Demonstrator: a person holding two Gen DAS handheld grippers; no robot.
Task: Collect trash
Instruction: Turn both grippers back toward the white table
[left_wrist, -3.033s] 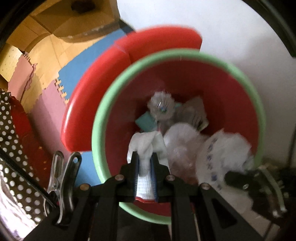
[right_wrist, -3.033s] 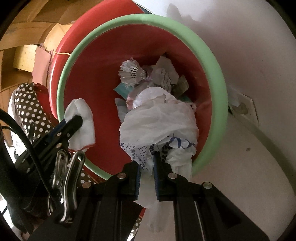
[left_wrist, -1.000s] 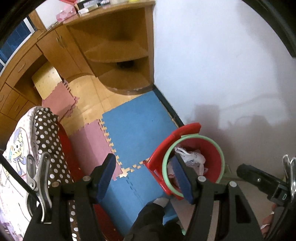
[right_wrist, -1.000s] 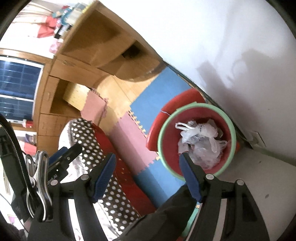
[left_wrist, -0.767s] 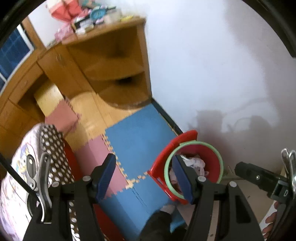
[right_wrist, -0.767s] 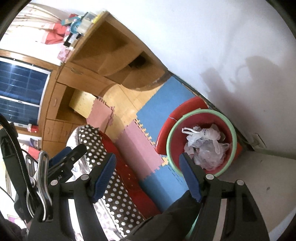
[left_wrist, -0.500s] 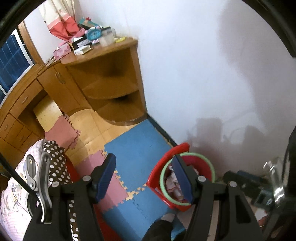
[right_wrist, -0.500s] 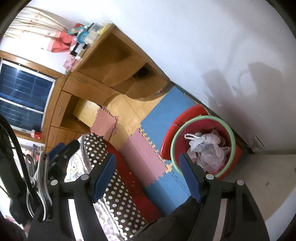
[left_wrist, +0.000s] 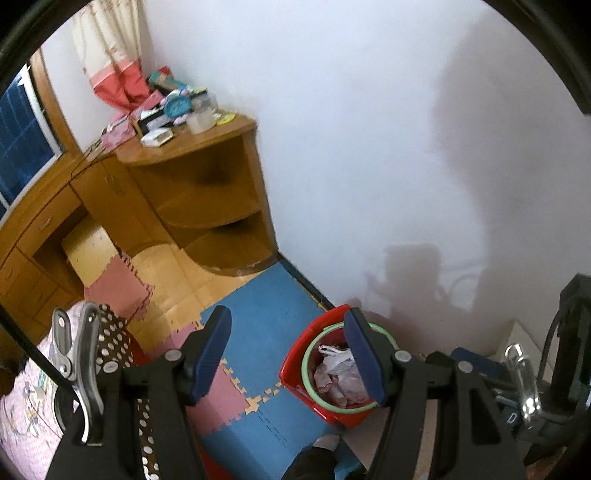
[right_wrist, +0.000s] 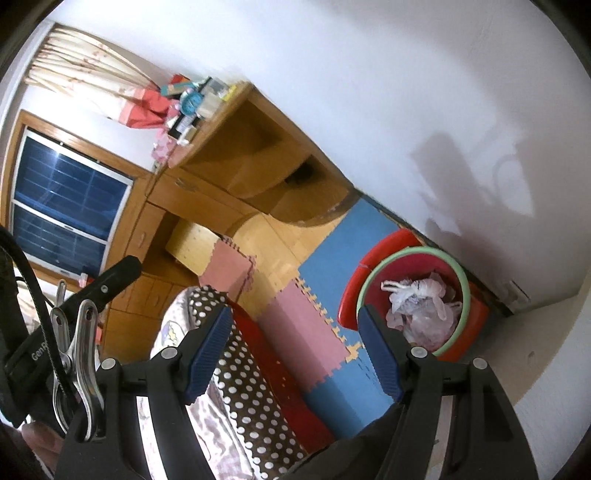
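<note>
Nearest the camera, the left tool (left_wrist: 286, 341) has its blue-padded fingers spread apart with nothing between them, and the right tool (right_wrist: 297, 341) is spread the same way, also bare. Both point down at the floor from well above it. In the right view the left tool's black body shows at the left edge, beside a metal clip (right_wrist: 75, 354).

Below them lies a bed cover (right_wrist: 236, 384) with white dots on brown, next to foam floor mats (left_wrist: 266, 325) in blue and pink, locked together by toothed edges.

Beyond the mats, against the white wall (left_wrist: 369, 129), stands the red bin (right_wrist: 413, 299) with a green rim. The trash (right_wrist: 421, 306) sits inside it: crumpled white plastic bags and what may be paper, too small to sort out.

Farther off, a wooden corner shelf (left_wrist: 218, 206) joins a desk. Its top surface carries a blue clock (left_wrist: 177, 105), boxes and small clutter. Behind that hang a curtain (right_wrist: 88, 77) and a dark window (right_wrist: 62, 206).
</note>
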